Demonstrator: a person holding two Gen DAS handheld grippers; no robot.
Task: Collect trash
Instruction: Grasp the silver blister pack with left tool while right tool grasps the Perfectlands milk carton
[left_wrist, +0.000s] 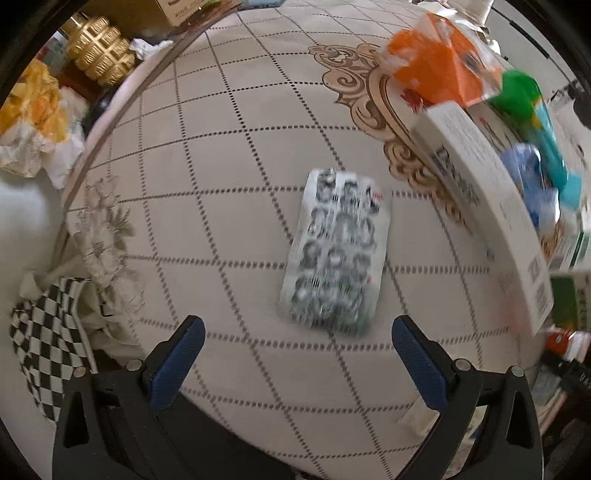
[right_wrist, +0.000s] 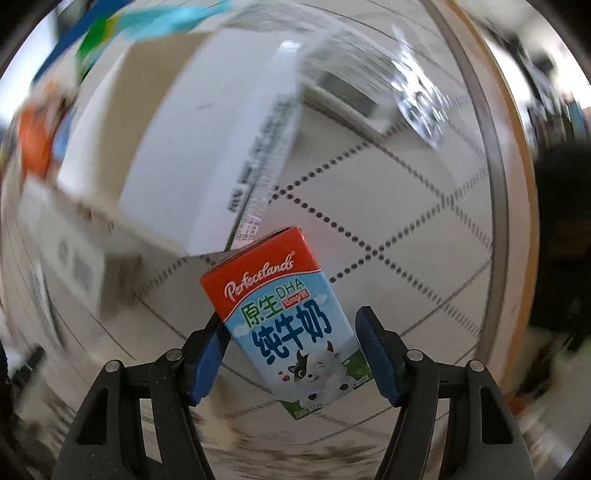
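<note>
Round counter (left_wrist: 258, 122) under cream cloth with dotted diamond grid, ornate scroll border at 1 o'clock. Clutter along the rim: white box (left_wrist: 491, 206) at 3 o'clock, orange wrapper (left_wrist: 436, 62) at 1. Blister pack (left_wrist: 334, 247) lies flat at centre.

Left gripper (left_wrist: 295, 354) spread wide, empty, above the cloth, blister pack just ahead at 12 o'clock.

Right gripper (right_wrist: 288, 350) narrowed around milk carton (right_wrist: 291, 321), tilted; left pad touching, right pad contact unclear.
</note>
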